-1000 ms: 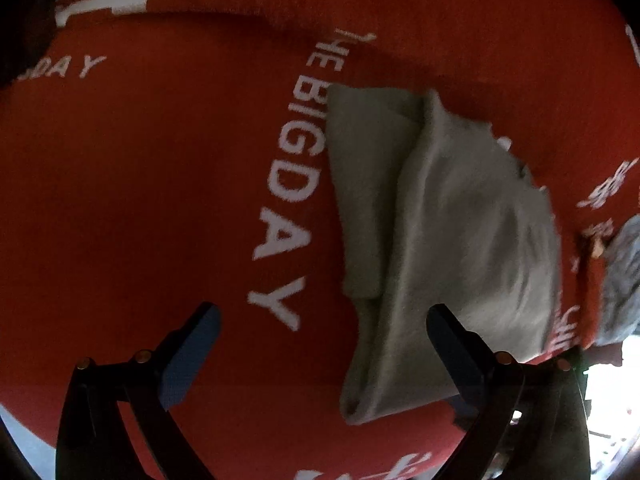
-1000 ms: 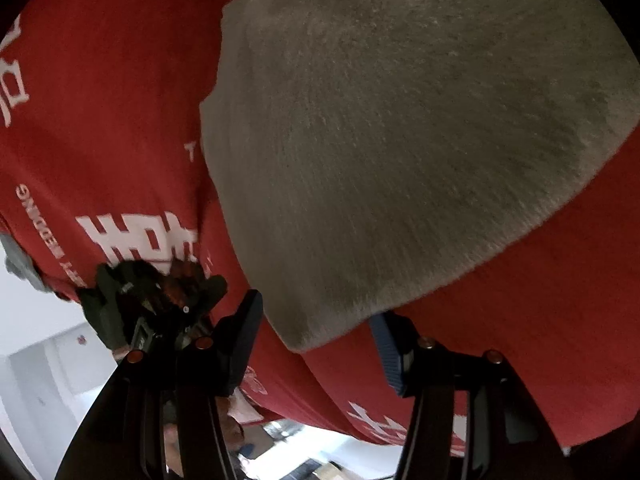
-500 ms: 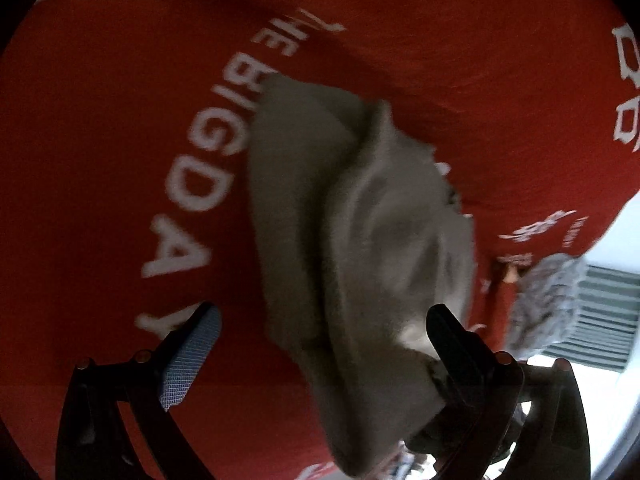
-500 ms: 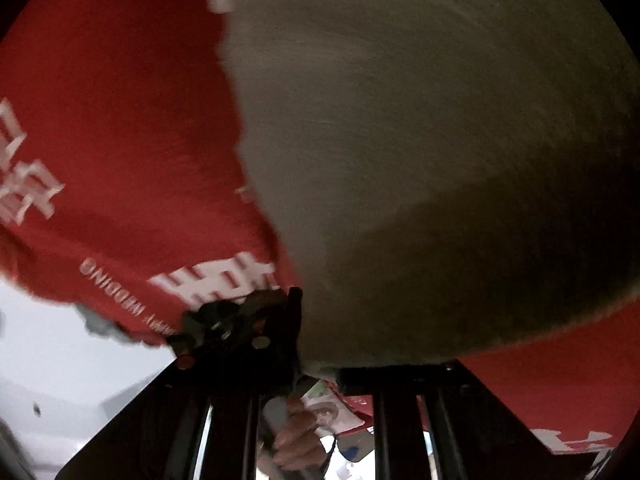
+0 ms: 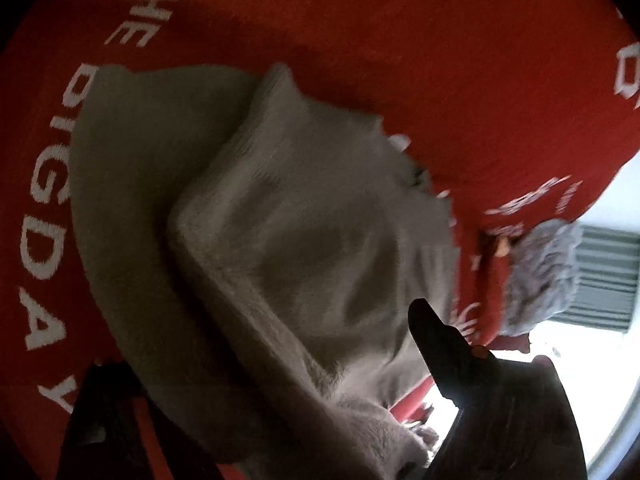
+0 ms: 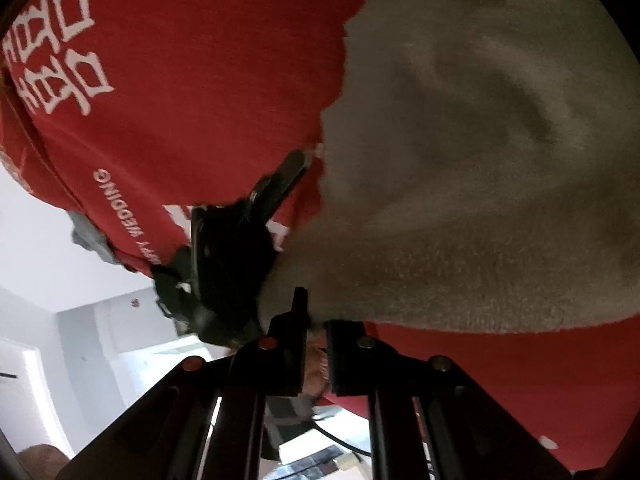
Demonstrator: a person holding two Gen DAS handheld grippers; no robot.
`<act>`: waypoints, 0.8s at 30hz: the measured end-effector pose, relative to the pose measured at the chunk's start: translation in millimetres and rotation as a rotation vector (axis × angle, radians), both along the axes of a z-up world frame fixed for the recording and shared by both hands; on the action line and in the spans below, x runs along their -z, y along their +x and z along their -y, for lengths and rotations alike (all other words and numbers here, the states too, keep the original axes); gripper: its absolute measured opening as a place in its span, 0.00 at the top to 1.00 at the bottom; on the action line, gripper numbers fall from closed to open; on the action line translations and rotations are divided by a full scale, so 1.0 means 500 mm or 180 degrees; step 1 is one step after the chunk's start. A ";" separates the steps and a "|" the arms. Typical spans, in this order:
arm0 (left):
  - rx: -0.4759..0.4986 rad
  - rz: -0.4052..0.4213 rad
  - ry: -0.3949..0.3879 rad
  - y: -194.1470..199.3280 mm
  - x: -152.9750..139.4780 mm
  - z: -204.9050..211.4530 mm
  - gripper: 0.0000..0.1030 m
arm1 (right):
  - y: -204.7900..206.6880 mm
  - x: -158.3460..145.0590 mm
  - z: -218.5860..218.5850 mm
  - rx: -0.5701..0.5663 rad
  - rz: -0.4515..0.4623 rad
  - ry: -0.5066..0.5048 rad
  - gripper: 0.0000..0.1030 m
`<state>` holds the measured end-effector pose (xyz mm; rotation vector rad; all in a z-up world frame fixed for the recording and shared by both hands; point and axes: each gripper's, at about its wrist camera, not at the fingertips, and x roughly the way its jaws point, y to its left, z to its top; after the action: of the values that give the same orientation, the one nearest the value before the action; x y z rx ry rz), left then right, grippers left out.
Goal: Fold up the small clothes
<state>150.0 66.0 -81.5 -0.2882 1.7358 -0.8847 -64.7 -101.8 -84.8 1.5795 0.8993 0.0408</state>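
The grey garment [image 5: 280, 220] lies part-folded on the red cloth [image 5: 440, 60]. Its near edge is pinched by the right gripper [image 6: 316, 320]; the left gripper [image 5: 280, 420] is spread wide beneath it. Next, that edge likely needs carrying across.

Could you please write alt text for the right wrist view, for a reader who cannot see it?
The right gripper is shut on the edge of a grey-beige garment that fills the upper right, over a red cloth printed with white characters. The left gripper shows dark beside the garment.
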 end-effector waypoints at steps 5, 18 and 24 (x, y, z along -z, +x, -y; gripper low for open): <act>0.0365 0.0254 0.0170 -0.002 -0.009 0.008 0.15 | -0.020 0.010 -0.022 -0.0792 -0.0689 -0.0398 0.87; 0.0574 0.0917 0.0618 -0.015 -0.033 0.037 0.82 | 0.010 -0.069 0.142 -0.0632 -0.0968 -0.1822 0.91; 0.0468 0.1069 0.0311 -0.034 -0.112 0.052 0.85 | 0.059 -0.007 0.154 -0.0850 -0.1136 -0.1911 0.91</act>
<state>133.0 40.0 -25.3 0.0529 1.4933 -0.8940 -35.0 -178.9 -81.3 0.9126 1.2573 -0.3056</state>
